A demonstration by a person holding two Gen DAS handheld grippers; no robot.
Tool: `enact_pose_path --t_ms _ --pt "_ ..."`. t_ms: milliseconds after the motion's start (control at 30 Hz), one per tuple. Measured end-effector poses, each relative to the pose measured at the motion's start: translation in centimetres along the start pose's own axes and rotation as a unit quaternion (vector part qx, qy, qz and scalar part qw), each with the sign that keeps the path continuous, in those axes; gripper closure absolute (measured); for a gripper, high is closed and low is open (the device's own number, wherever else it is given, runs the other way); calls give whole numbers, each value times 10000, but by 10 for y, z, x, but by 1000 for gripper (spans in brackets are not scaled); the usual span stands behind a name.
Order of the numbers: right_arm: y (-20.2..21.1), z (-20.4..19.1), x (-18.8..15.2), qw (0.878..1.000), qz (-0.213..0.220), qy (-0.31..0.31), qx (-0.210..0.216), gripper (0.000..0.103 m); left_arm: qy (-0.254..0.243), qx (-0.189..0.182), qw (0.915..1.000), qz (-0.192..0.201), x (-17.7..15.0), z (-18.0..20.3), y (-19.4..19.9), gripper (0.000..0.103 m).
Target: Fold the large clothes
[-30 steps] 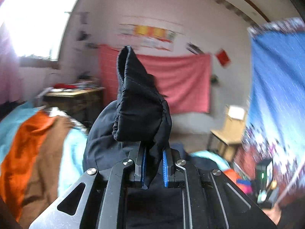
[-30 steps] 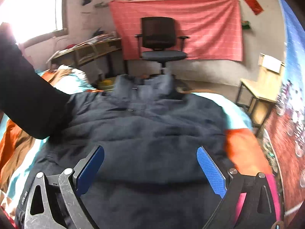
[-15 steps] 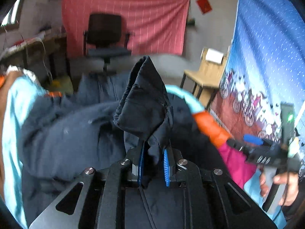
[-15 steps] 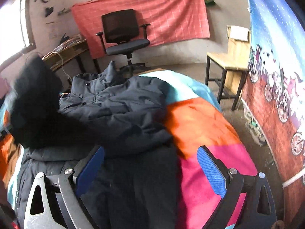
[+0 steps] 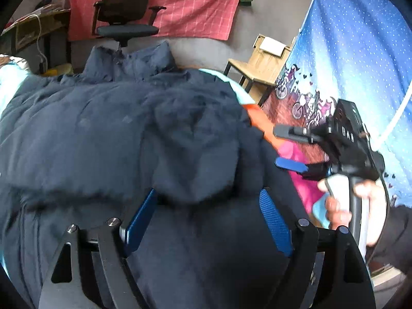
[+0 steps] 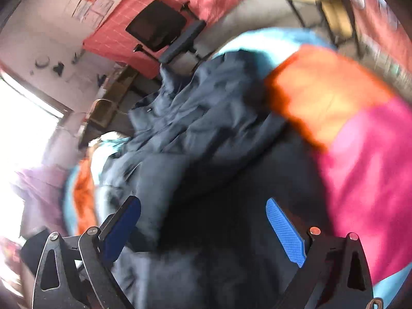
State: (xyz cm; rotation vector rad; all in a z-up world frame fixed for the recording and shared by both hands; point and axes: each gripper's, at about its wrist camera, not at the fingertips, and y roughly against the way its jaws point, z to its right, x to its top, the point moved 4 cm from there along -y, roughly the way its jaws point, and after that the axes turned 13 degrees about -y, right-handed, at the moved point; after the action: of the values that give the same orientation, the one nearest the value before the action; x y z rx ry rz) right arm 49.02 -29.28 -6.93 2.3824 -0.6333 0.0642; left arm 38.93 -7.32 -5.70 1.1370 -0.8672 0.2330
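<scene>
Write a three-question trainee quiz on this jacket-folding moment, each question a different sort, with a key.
1. True or false: the left tongs are shut on the dark navy padded jacket.
2. Which piece of furniture stands beyond the jacket's collar? A) black office chair B) green sofa C) white fridge
3. Fill in: the right tongs, seen in the right wrist view, are ____ above the jacket.

Key: 1 false, they are open. 2 A. 3 open.

Left gripper [image 5: 208,221]: jaws spread wide, blue pads [image 5: 140,221] apart, nothing between them. Right gripper [image 6: 203,228]: jaws likewise wide apart, view motion-blurred; seen from the left wrist, a bare hand [image 5: 345,206] grasps its handle.
</scene>
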Motion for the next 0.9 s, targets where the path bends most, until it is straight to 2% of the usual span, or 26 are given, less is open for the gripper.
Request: enact_pose_path --t_ms 100,200,267,367,400,433,567,600,633,700,833,900 --pt "-9 1 -9 9987 -291 -296 308 5 165 229 9996 19 -25 -17 18 26" --pt "-20 2 -16 9990 -370 -265 25 5 449 655 9968 -13 -38 -46 36 26" --pt "-24 0 -18 9993 -309 -158 -108 4 704 1005 9924 10 -45 -71 48 26" --pt "-26 -8 -18 9998 -134 -17 -129 9 1253 1578 9795 58 -54 -115 65 26" --pt "-26 -11 -18 9999 -89 33 -76 24 1480 1738 9736 81 -58 -133 70 26" --pt "-28 -14 -17 9999 -100 71 -81 44 1649 1862 9685 88 -61 -146 74 26" --pt "-36 -23 -18 9994 -54 231 -256 71 2306 2228 9471 148 -71 -195 92 26" --pt "-36 -26 -18 9991 -21 293 -322 91 2363 2291 9441 169 -72 -201 95 26" --pt "-35 -28 -17 9984 55 374 -422 96 2394 2344 9420 190 -71 -206 98 26" --pt "-23 -38 -11 9976 281 537 -345 98 2359 2443 9402 247 -66 -214 104 26" --pt "12 -70 12 9899 1024 931 -289 98 2139 2632 9401 335 -50 -221 106 26" --pt "20 -75 22 9854 1307 988 -469 98 2044 2716 9399 327 -41 -228 102 26"
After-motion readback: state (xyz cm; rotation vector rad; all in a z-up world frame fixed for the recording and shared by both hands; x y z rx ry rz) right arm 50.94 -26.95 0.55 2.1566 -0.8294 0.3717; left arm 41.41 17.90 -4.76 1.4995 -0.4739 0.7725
